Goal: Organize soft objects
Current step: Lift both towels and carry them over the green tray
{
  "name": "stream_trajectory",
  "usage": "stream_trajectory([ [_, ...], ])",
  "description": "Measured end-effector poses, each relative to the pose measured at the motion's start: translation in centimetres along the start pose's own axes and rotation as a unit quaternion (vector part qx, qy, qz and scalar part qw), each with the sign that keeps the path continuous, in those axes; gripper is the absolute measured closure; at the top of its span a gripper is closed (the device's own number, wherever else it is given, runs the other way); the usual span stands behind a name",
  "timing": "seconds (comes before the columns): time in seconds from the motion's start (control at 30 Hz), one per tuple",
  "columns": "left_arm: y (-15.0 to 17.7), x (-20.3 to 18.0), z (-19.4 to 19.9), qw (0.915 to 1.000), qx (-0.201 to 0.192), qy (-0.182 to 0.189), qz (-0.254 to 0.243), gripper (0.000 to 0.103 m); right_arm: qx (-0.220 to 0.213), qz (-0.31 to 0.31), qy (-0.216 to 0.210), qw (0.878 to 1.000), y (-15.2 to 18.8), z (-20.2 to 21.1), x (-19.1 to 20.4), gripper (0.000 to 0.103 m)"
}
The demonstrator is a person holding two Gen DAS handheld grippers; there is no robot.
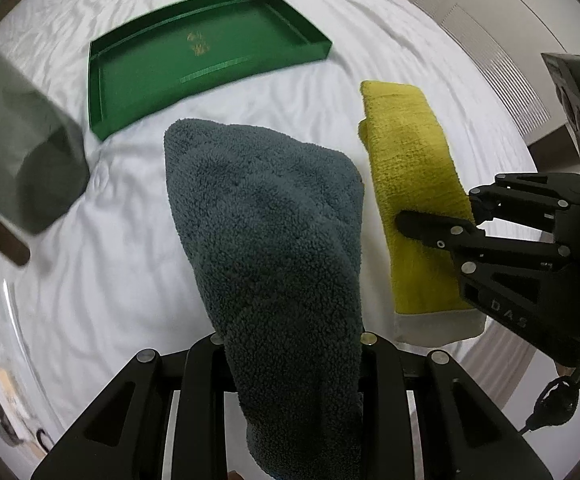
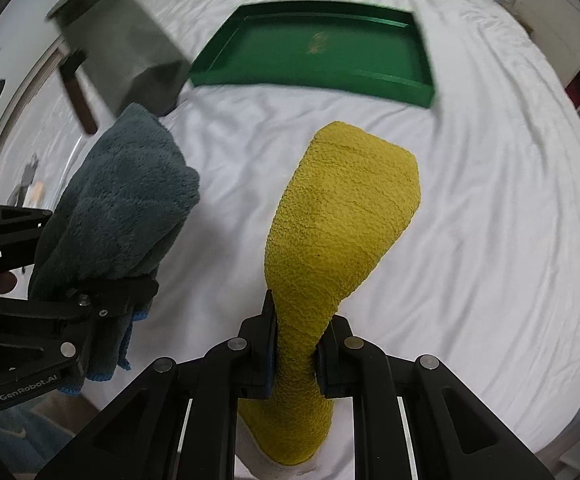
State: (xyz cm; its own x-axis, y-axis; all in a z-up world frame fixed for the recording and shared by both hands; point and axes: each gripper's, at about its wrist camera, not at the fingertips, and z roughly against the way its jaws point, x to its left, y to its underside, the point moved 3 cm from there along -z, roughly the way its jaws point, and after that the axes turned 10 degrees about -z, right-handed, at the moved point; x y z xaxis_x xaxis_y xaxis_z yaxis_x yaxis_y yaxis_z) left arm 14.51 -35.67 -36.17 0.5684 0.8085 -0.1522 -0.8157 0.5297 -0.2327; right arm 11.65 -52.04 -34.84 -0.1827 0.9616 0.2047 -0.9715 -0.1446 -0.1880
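A white sheet (image 1: 290, 92) covers the whole bed, wrinkled all over. On it lies the green tray (image 1: 194, 60), shallow, with a small gold mark in the middle of its floor; everything else is placed here against that tray. A grey block-shaped thing (image 2: 126, 52) with a brown handle stands just beside the tray's left end, blurred, so what it is cannot be told.

Nearer the cameras than the tray, and clear of it, hangs the blue-grey towel (image 1: 274, 248), thick and fluffy, with a bright blue edge at its lower hem in the right wrist view. The left gripper (image 1: 290, 364) is clenched on it, fingers pinching the cloth.

To the right of that towel, also on the near side of the tray and apart from it, is the yellow towel (image 2: 329, 240), narrower, with a white band at its lower end. The right gripper (image 2: 293, 356) grasps it, blue pads (image 2: 270, 360) pressed into the fabric.
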Motion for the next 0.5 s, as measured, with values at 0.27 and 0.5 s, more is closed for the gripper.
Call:
stream_trajectory([
  [0.27,-3.6,2.6,0.5,0.9989,-0.032,-0.028,0.020,0.080,-0.053,0.007,0.000,0.999,-4.6,1.3,-1.7,0.089],
  [0.5,-7.1,5.8,1.5,0.9952,-0.066,-0.062,0.039,0.080,-0.091,0.020,0.000,0.996,-9.3,-0.6,-0.8,0.089],
])
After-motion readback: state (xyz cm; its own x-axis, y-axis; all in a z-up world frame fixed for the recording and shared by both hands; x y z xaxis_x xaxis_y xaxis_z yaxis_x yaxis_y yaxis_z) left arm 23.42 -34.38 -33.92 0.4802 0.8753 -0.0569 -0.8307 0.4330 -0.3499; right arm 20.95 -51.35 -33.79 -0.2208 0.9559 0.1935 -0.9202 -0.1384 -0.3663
